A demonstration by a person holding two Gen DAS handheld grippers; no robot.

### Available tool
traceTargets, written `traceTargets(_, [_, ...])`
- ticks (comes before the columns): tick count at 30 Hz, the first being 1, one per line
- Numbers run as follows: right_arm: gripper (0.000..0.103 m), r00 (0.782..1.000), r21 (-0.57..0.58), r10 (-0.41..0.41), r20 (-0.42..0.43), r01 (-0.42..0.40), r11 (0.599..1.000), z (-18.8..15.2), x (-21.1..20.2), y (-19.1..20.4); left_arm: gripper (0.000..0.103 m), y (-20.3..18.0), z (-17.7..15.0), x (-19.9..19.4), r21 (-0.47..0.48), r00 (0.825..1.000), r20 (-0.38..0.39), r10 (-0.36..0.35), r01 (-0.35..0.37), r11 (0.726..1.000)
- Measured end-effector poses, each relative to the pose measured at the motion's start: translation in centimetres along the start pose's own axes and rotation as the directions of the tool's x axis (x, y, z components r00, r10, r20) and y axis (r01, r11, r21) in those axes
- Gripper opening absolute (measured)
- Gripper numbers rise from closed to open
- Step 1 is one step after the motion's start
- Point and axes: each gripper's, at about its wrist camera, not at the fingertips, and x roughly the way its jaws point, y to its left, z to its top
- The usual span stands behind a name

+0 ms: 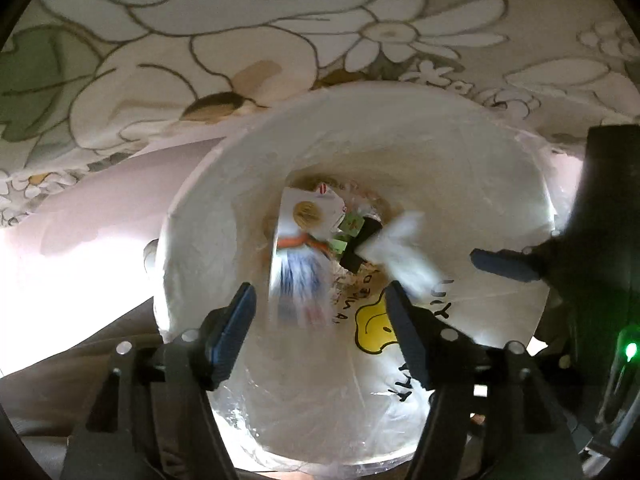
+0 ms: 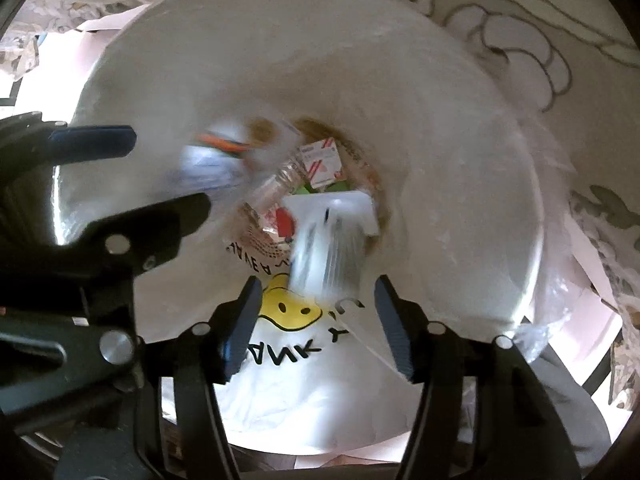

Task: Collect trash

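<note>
Both grippers hang over the mouth of a white trash bin [image 1: 460, 152] lined with a white smiley-face plastic bag [image 1: 374, 326]. My left gripper [image 1: 320, 304] is open; a blurred white, blue and orange wrapper [image 1: 298, 276] is in the air below its fingers, inside the bin. My right gripper [image 2: 316, 296] is open; a blurred white and grey piece [image 2: 332, 248] is in the air below it. At the bin's bottom lie a red-and-white box [image 2: 322, 160], a crushed clear bottle [image 2: 280, 184] and other packaging. The right gripper also shows in the left wrist view [image 1: 504, 264].
The bin [image 2: 460, 128] stands on a floral-patterned cloth [image 1: 200, 40]. A pink sheet [image 1: 100, 208] lies under and beside the bin at left. The left gripper's body [image 2: 92, 144] crowds the left side of the right wrist view.
</note>
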Motion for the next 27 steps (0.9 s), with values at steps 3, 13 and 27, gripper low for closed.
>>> traceTargets(3, [0.061,1.000,-0.003,0.003,0.003,-0.003,1.000,-0.1,0.1,0.1,0.070,-0.1,-0.3,-0.1,0.000,1.000,-0.001,-0.002,0.002,1.000])
traceTargets(13, [0.061,1.000,-0.003,0.020,0.006,-0.020,1.000,-1.5,-1.5,0.6,0.070,-1.1,-2.5,-1.4,0.048,0.999,0.018,0.031,-0.032,0.998])
traceTargets(27, [0.061,0.991,-0.056,0.036,0.131,-0.029,0.998,-5.8,-8.8,2.1,0.075,-4.1,-6.7,-10.5,0.183,0.958,0.250,0.138,-0.187,0.965])
